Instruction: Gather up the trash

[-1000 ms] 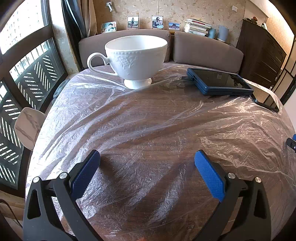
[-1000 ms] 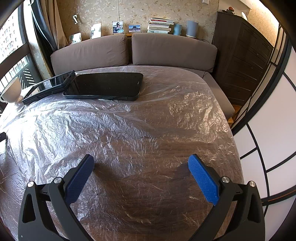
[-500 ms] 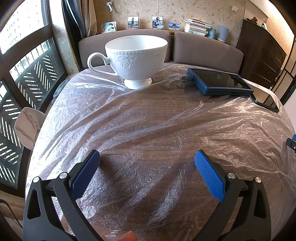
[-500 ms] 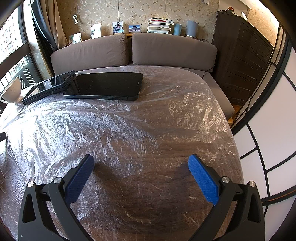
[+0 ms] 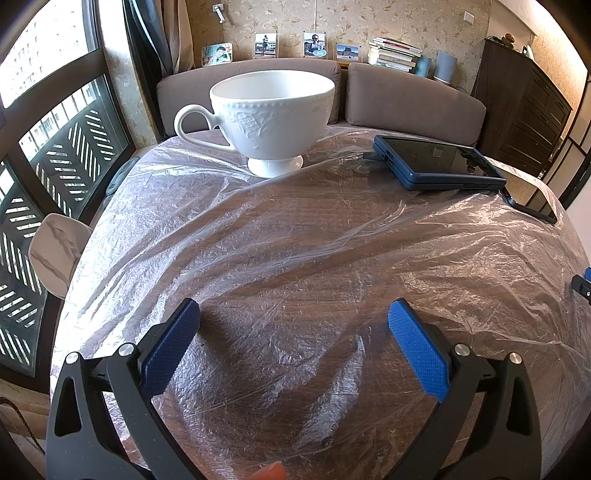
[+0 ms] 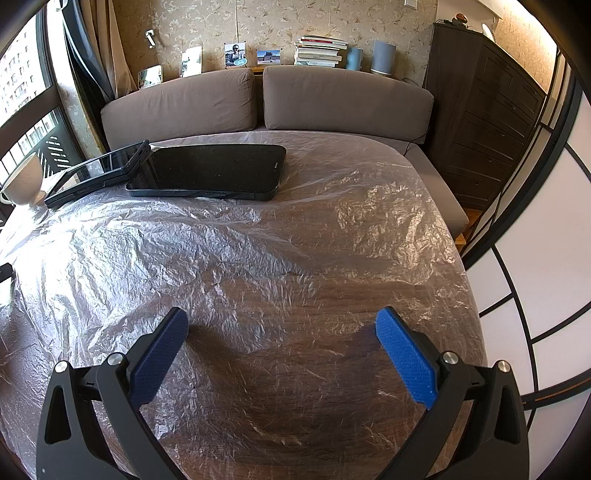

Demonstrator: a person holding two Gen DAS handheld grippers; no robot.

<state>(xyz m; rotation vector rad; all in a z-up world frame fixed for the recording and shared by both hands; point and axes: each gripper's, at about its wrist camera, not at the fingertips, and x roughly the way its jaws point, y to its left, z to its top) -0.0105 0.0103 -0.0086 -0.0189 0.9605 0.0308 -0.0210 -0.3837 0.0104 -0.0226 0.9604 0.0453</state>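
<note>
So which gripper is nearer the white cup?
Left. The white cup stands straight ahead of the left gripper; from the right gripper it sits far off at the left edge.

The counter [image 5: 295, 240] is dark brown with a wood grain, under a clear, crinkled plastic sheet [image 5: 461, 258] that glints white where light strikes it. The far cup [image 5: 273, 118] is plain white with an embossed relief pattern on its side. Right of it, the tablet [image 5: 439, 162] has a navy blue case and a glossy black screen; the second tablet [image 6: 210, 171] is black all over. Both grippers have black frames, and their fingers [image 5: 170, 350] [image 6: 404, 360] carry bright blue, finely dotted pads. The sofa cushions [image 6: 343, 99] are taupe brown, the wallpaper [image 6: 207, 22] beige with a pale leafy scroll pattern, and the cabinet [image 6: 484, 110] at the right very dark brown.
</note>
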